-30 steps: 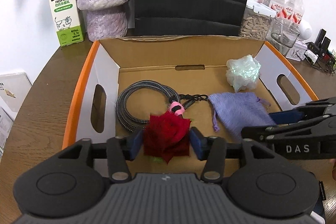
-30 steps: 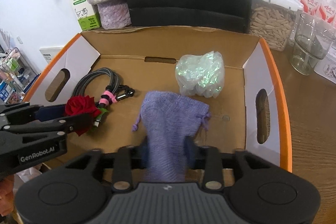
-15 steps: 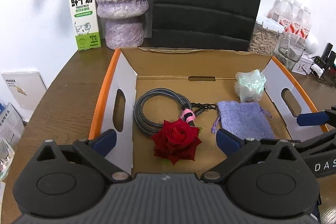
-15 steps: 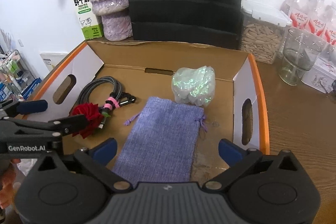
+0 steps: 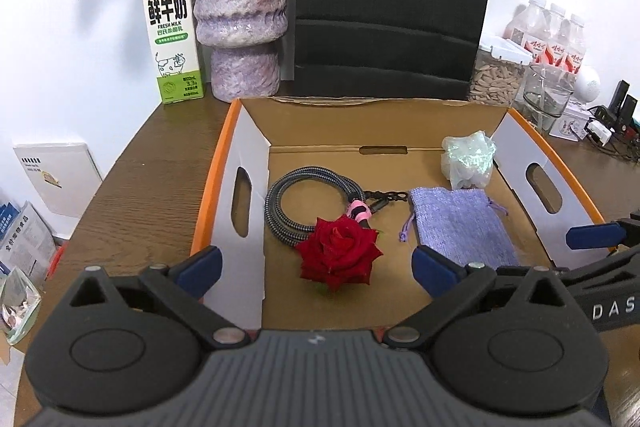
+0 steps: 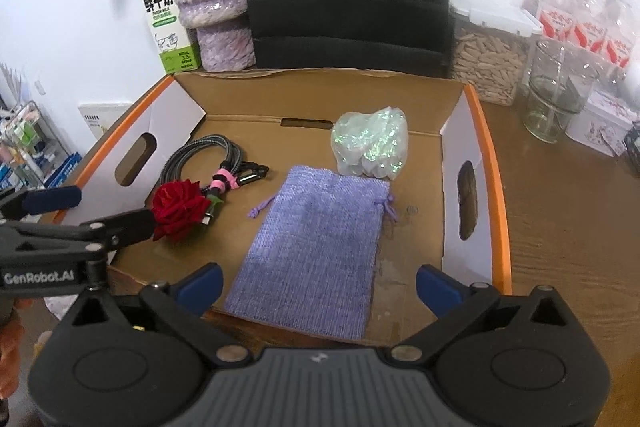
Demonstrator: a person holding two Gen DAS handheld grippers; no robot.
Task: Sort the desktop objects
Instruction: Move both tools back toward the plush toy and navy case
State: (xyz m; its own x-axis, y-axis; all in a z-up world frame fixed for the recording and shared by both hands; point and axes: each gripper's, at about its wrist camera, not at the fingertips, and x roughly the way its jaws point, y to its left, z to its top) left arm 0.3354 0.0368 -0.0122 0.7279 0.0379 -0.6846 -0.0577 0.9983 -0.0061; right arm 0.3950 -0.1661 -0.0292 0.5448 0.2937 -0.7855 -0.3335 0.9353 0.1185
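left tongs (image 5: 316, 267): spread wide, nothing between the pads, hovering over the near edge of the box
right tongs (image 6: 318, 281): also spread wide, empty, over the near edge on the right half of the box
rose (image 5: 338, 255): red bloom lying on the box floor, dead ahead of the left tongs and centred in their gap; touches the near loop of the cable
pouch (image 6: 316, 251): lilac woven drawstring bag, flat on the floor, straight ahead of the right tongs; long axis runs away from the camera, tilted slightly right; near end reaches the box's front lip, drawstring mouth at the far end
key relation: rose lies on the left tongs' line, pouch on the right tongs' line; each tool is nearer its own item, no crossing needed
cable (image 5: 304, 205): grey braided coil with pink tie, beyond the rose, left half of the box
plastic wad (image 6: 370, 143): crinkled iridescent film, touching the pouch's far end, near the right wall
box (image 5: 224, 163): open cardboard tray, orange rim, white side walls with handle slots, holds all four items
tabletop (image 5: 144, 187): brown wood; no loose sortable item in view near the box
judgement: both items look placed; the next pick is probably elsewhere, off frame
risk: pouch's near end overhangs the front lip, could snag on a withdrawing finger
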